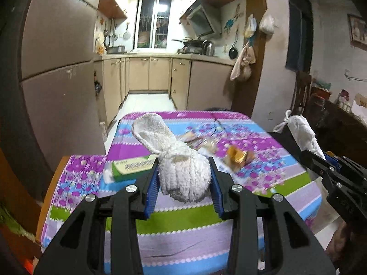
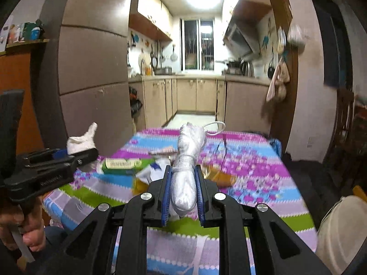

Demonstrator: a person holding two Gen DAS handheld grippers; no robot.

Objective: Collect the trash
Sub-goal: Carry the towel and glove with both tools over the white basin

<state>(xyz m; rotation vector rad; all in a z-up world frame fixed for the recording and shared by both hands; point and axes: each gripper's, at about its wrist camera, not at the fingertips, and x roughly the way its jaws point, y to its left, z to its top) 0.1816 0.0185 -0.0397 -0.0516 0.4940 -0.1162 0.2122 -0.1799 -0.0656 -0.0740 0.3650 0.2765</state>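
Left tool (image 1: 184,178) clenched on knotted white towel bundle (image 1: 181,171); right tool (image 2: 183,190) clamped on white tied bag (image 2: 187,174); both above striped worktop (image 1: 183,220) scattered with wrappers (image 1: 238,155), green box (image 1: 130,166)

Worktop (image 1: 183,220): I see one surface under a striped cloth (image 2: 284,204) with bands of purple, blue, green and lilac and a flower print.

Lying on it, as I read both wrist views:
- Green box (image 1: 132,168), flat, with pale lettering on top, toward the left side (image 2: 121,163).
- White and blue wrapper (image 2: 151,170), crumpled, just beside the box.
- Orange-yellow wrapper (image 1: 237,155), crumpled, right of centre (image 2: 221,176).
- Flat packets (image 1: 195,138), blurred, farther back near the middle; I cannot tell how many.
- Thin dark cord (image 2: 223,147), trailing across the far part of the cloth.
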